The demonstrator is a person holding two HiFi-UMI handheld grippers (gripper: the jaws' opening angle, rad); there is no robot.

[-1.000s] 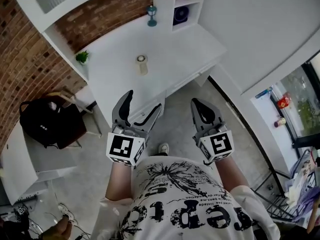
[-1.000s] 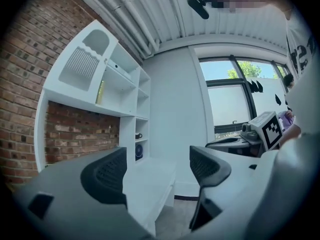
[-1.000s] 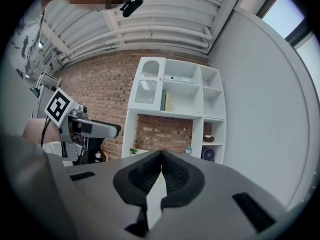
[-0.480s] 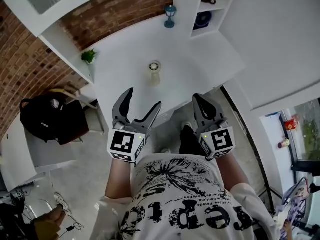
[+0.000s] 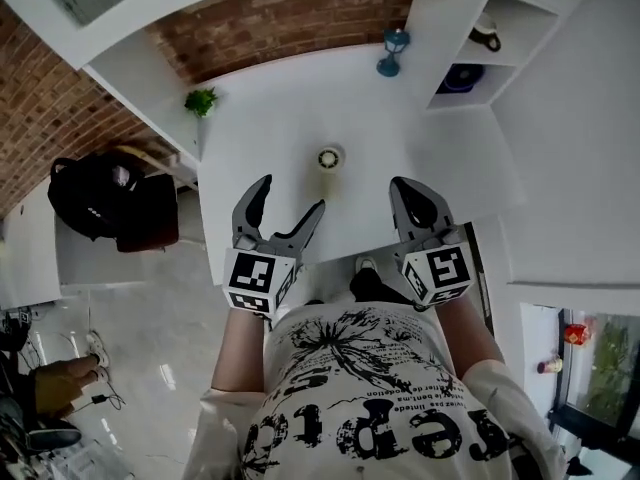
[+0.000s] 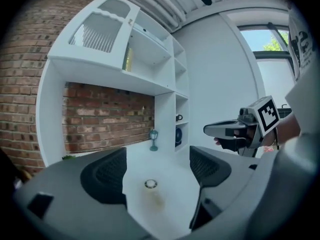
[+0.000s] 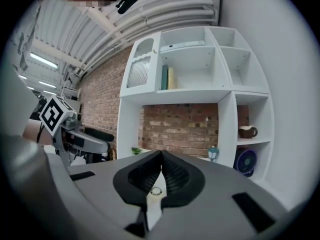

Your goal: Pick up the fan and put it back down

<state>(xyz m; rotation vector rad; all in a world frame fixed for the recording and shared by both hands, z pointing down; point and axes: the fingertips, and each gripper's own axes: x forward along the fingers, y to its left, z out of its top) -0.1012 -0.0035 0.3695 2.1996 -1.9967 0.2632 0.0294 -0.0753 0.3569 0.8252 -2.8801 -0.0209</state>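
The fan (image 5: 462, 76), a dark blue round one, stands upright in the lower open compartment of the white shelf unit (image 5: 430, 28) at the far right end of the table (image 5: 270, 118). In the compartment just above it sits a brown mug (image 5: 487, 36). Higher up, the right gripper view shows a wider compartment with two books (image 7: 168, 77) standing side by side, one teal and one yellow.

On the open table top a small blue lantern (image 5: 392, 53) stands near the shelf unit, close to the brick wall. A little green plant (image 5: 203, 100) is at the far left corner. A small cream cylinder (image 5: 330, 158) with a ringed top stands alone near the middle, well apart from the fan; what it is cannot be made out.

Both grippers hang at the near edge of the table, touching nothing. The left gripper (image 5: 290, 196) has its fingers (image 6: 105, 176) spread wide and released, with only the table top and the cream cylinder far off showing in the gap. The right gripper (image 5: 402, 186) has its fingers (image 7: 175, 174) clenched together at the tips with nothing held; the cream cylinder shows through the small slit lower down.

A black backpack (image 5: 100, 198) rests to the left of the table.
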